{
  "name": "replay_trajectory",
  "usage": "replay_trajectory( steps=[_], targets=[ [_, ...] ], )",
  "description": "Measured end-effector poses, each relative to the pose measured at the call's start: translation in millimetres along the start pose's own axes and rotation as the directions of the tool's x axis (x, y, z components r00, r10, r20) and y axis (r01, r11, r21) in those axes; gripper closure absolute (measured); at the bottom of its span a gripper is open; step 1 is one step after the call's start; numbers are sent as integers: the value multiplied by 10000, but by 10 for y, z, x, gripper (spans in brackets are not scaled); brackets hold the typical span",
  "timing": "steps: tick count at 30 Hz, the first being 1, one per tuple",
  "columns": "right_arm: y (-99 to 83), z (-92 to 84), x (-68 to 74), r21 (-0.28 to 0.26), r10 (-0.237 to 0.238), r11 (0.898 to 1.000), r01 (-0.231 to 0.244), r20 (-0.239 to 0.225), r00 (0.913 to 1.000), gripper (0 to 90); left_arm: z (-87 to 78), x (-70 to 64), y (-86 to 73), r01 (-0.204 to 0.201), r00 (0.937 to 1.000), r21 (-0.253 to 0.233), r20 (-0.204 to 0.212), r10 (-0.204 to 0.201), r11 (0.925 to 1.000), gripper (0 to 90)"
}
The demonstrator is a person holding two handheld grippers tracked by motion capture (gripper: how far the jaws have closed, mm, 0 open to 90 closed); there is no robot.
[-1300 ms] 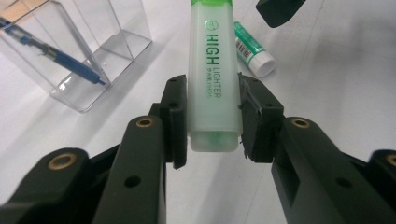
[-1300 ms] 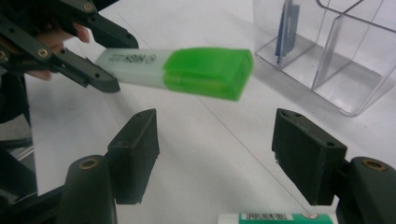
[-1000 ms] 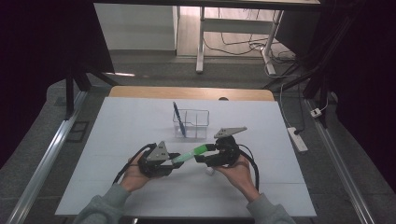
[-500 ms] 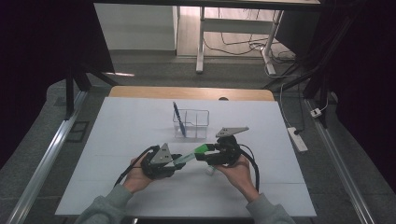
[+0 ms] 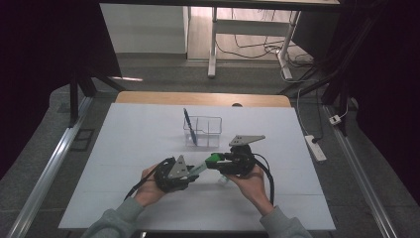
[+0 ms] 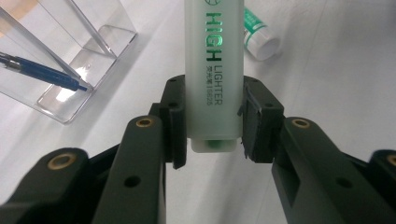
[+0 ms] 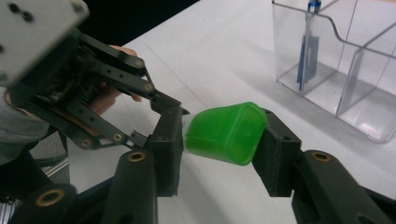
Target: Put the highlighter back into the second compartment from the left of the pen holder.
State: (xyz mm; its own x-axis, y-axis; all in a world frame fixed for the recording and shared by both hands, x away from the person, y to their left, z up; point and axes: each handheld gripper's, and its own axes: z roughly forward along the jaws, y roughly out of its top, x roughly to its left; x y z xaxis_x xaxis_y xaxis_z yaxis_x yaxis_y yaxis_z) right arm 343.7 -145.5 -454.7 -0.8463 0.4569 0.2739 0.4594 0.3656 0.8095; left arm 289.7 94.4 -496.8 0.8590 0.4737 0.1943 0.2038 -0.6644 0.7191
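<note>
Bridging the two grippers above the table, the highlighter (image 6: 215,70) is held at both ends. The left gripper (image 6: 214,123) pinches the pale barrel near its rear end, one pad against each side, with the printed lettering facing up and the butt end sitting just inside the jaws. The right gripper (image 7: 219,133) has just been closing its jaws; the green cap (image 7: 226,133) sits between them, both pads touching its sides. In the high view the highlighter (image 5: 202,164) runs level between the left gripper (image 5: 190,171) and the right gripper (image 5: 218,161), each held in a hand just above the table's near half.

The table (image 5: 124,148) has a plain white top. A clear holder (image 5: 204,131) with compartments stands just beyond the grippers, and a blue pen (image 5: 189,126) leans in its left compartment. A small white tube (image 6: 259,35) with green print lies on the table past the highlighter.

Beyond the table's far wooden edge the room is dim, with a grey floor, white desk legs (image 5: 213,44), loose cables and a power strip (image 5: 316,148) to the right.
</note>
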Motion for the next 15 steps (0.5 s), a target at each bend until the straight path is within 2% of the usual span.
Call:
replay_trajectory(
  steps=[7, 15],
  targets=[
    [-1, 1, -7, -147, 138, 9998, -140, -133, 9998, 614, 53, -15, 7, -41, 9999, 139, -141, 43, 9999, 646],
    [8, -11, -6, -384, 223, 9989, -251, -719, 9972, 673, 64, -16, 15, 11, 9999, 56, -141, -10, 10000, 645]
  ],
)
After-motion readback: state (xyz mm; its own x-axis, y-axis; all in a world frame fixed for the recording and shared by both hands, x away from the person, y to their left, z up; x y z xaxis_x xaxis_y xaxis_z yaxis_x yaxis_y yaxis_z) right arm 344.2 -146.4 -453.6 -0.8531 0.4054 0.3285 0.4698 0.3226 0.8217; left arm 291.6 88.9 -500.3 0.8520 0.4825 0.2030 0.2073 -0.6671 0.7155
